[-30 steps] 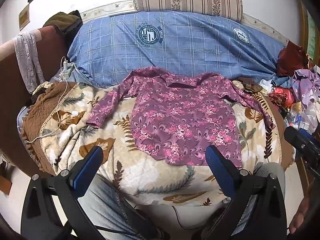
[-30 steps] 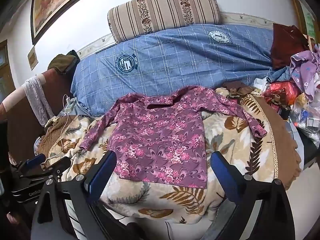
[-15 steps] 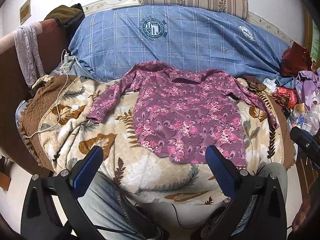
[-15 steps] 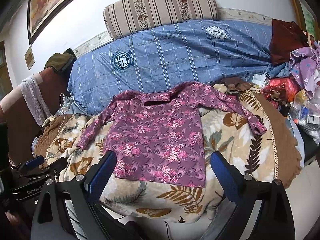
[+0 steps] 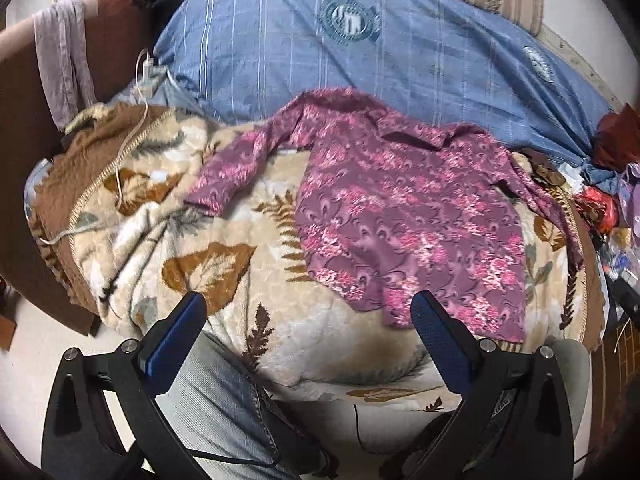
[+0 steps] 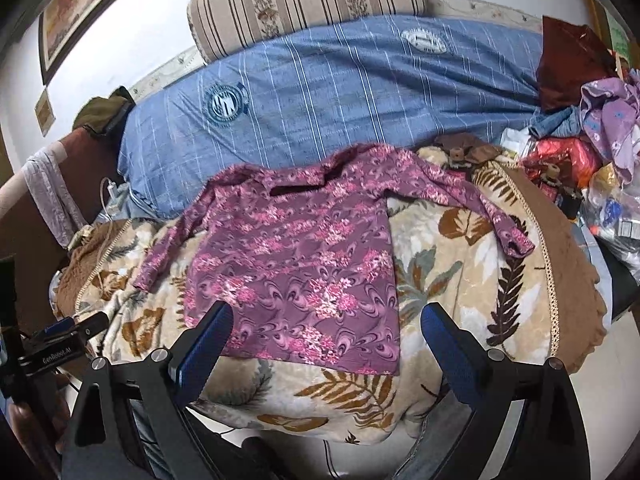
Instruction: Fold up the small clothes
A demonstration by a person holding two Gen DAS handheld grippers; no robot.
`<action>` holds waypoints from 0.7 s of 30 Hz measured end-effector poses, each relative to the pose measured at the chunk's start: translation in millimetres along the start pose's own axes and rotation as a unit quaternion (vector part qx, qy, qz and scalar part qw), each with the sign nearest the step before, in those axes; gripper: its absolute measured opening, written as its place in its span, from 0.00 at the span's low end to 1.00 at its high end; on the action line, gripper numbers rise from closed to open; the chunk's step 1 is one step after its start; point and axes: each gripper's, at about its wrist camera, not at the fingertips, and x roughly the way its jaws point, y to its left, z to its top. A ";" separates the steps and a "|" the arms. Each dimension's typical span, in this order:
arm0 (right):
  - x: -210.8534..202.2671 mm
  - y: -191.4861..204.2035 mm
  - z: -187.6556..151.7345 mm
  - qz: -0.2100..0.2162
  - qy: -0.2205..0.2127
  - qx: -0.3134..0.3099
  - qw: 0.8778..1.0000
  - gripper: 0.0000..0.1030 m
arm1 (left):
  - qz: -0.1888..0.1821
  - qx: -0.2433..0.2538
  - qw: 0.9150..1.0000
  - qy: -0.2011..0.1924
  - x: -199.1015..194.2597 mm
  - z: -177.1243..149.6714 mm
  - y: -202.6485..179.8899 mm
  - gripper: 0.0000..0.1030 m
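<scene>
**Both grippers held wide over an unfolded purple top**

Nearest to us, our left gripper [image 5: 306, 308] has its blue-padded fingers [image 5: 176, 334] spread far apart, holding nothing, above a knee in blue jeans [image 5: 216, 392]. Our right gripper [image 6: 326, 322] is likewise spread wide with nothing between its pads, and hangs over the near edge of the blanket [image 6: 440, 280]. From the right wrist we also see the left tool low at the left edge of the view.

Just beyond the fingertips the purple floral top [image 5: 400, 220] lies flat and face-up on the beige leaf-patterned blanket, its hem toward us, its collar away, and both long sleeves stretched out to the sides. Neither gripper touches it.

Behind the top's collar sits a large blue checked cushion [image 6: 340, 92], with a striped pillow [image 6: 304, 0] on top against the wall. A heap of mixed clothes and bags [image 6: 592, 140] lies at the far right, and a white cable [image 5: 132, 148] trails over the blanket's left side.
</scene>
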 end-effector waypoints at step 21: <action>198.5 -52.8 -45.4 -0.055 0.153 -0.011 0.987 0.61 | -0.063 0.017 0.993 0.099 199.7 7.4 -13.8 0.54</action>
